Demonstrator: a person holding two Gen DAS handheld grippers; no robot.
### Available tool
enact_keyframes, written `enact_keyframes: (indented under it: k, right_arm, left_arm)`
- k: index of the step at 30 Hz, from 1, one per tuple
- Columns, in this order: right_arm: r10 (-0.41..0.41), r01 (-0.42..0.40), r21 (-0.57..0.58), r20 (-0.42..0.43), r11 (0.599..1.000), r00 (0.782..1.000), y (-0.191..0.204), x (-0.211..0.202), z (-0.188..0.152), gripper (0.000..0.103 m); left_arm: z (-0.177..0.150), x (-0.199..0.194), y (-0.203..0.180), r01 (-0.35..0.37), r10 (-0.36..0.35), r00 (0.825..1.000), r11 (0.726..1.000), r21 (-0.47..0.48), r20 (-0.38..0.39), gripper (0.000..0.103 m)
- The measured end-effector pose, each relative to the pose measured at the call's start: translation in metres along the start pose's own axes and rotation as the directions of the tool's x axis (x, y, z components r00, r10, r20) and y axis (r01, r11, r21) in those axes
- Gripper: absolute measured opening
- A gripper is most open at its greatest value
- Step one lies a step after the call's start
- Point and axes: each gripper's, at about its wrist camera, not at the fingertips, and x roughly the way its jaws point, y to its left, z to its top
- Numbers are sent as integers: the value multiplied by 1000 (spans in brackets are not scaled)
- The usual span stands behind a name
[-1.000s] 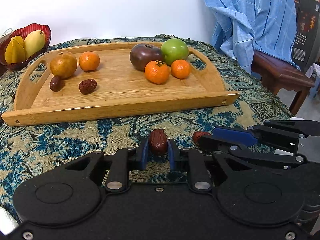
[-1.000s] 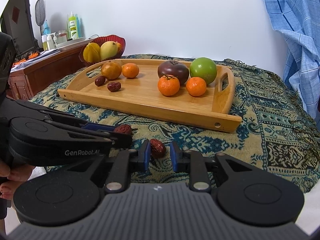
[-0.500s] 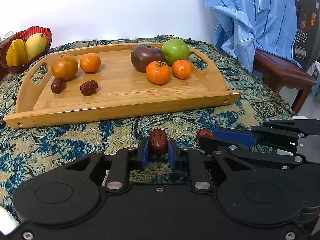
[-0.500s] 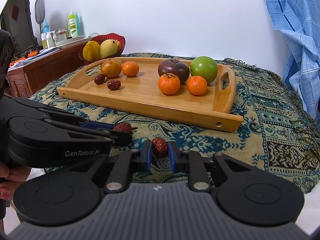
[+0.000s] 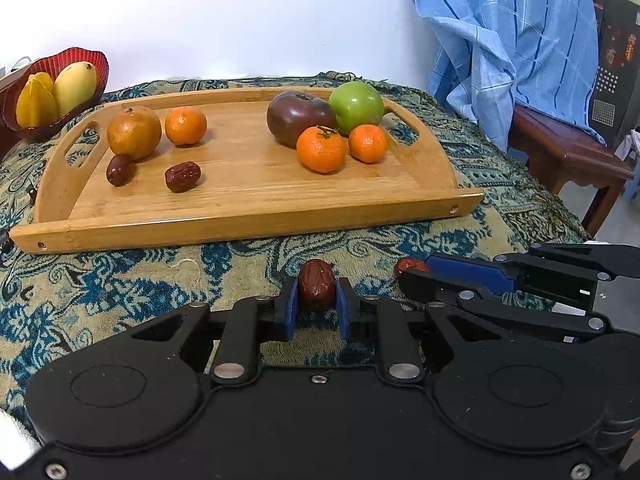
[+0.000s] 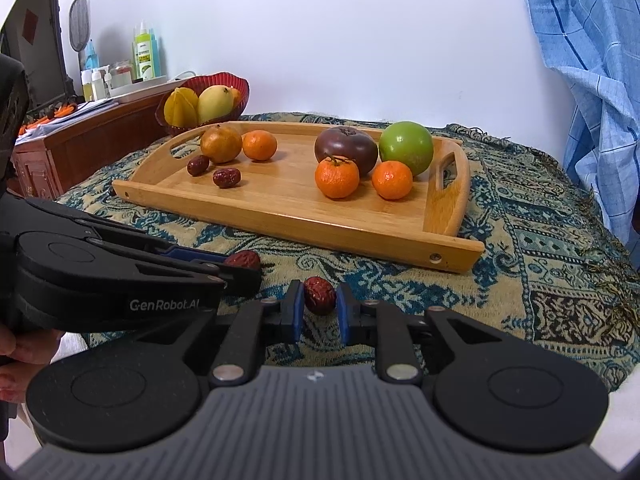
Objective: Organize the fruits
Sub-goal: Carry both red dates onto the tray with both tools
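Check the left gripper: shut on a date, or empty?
Shut on a date. In the left wrist view the left gripper has both blue pads pressed against the red date, held above the patterned cloth.

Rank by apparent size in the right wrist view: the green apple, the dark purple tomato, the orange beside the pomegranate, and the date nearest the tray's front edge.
1. dark purple tomato and green apple, too alike to separate
2. orange beside the pomegranate
3. date, smallest
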Motion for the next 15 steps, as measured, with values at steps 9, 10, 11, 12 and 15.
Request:
enact_keyframes:
  k: [9,10,11,12,15]
  right_arm:
    - [0,0,-12,22,1000,1000,3,-2,3,20]
    - [-3,4,-18,22,1000,1000,4,-1,3,20]
    - [-7,7,-23,16,1000,1000,5,0,3,20]
    - [-7,7,-23,16,1000,1000,5,0,3,20]
    - [-4,5,-22,15,1000,1000,7,1,4,20]
  left_arm:
    - [5,-4,0,-37,37,999,999,7,8,19]
    - [5,-4,0,-43,43,999,999,8,4,19]
    - [5,-3,1,-45,45,999,999,5,3,19]
    - [5,-3,1,-47,47,999,999,2,2,19]
    - [5,-4,2,-50,50,999,999,4,8,19]
